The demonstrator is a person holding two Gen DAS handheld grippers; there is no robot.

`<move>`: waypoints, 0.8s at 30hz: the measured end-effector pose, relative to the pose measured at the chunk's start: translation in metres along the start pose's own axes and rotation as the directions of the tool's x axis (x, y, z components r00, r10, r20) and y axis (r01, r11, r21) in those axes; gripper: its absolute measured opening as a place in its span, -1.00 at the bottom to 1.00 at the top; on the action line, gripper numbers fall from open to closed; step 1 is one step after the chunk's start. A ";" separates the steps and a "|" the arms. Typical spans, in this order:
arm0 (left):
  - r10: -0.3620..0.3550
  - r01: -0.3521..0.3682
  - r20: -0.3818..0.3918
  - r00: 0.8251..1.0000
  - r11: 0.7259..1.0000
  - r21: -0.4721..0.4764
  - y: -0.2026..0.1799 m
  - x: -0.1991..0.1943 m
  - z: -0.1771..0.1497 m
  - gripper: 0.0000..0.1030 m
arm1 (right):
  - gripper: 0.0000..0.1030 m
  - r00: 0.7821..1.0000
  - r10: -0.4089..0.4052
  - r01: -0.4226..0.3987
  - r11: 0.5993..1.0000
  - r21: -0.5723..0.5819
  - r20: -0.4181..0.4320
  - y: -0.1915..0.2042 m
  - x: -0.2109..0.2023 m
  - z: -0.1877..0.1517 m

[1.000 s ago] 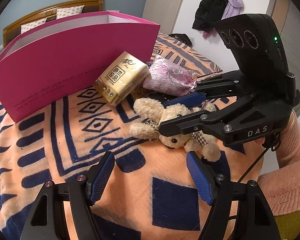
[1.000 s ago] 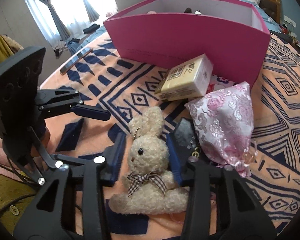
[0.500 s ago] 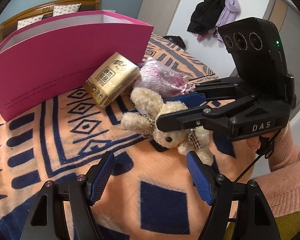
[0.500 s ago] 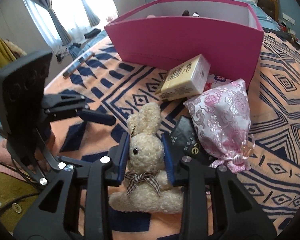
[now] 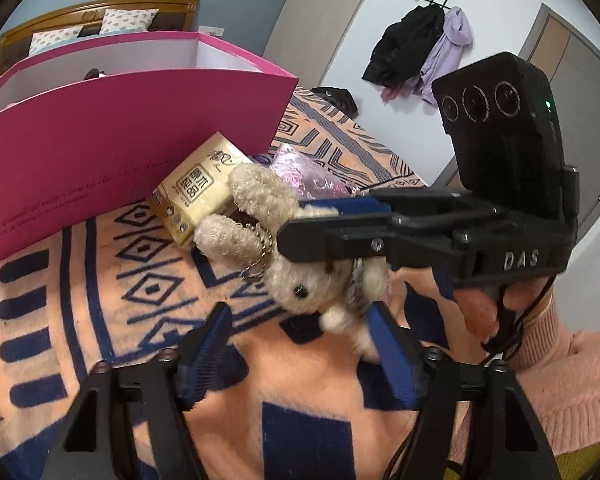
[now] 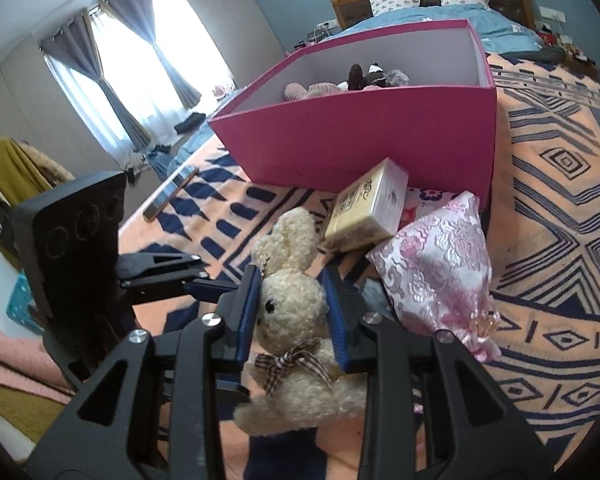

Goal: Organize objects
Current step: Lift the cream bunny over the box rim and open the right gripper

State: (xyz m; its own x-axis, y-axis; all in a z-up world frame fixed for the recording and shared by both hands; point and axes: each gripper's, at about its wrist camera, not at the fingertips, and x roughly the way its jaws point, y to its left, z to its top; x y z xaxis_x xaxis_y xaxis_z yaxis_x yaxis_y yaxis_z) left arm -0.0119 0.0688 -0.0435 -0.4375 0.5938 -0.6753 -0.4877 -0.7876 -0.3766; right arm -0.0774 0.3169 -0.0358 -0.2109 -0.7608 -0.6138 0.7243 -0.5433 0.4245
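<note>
The right gripper clamps the plush rabbit, lifted off the blanket; the left gripper, jaws just narrowing, holds nothing. Next: carry it toward twelve o'clock into the pink box.

In the middle of the frame, the right gripper clamps a beige toy rabbit. At the bottom, the left gripper has just been closing, nothing pressed between its 2 blue pads. A pink box stands upper left.
</note>
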 end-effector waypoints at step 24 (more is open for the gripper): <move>0.114 -0.137 0.157 0.981 0.981 0.138 -0.010 -0.043 0.098 -0.21 | -0.37 0.987 -0.012 0.034 0.990 -0.140 0.162 0.018 -0.038 0.080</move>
State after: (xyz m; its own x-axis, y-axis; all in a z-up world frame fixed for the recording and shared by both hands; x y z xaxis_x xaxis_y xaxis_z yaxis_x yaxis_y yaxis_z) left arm -0.0617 0.0674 0.0517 -0.6037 0.5183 -0.6057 -0.5230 -0.8310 -0.1897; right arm -0.1090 0.3077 0.0481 -0.3227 -0.8019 -0.5029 0.8011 -0.5143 0.3060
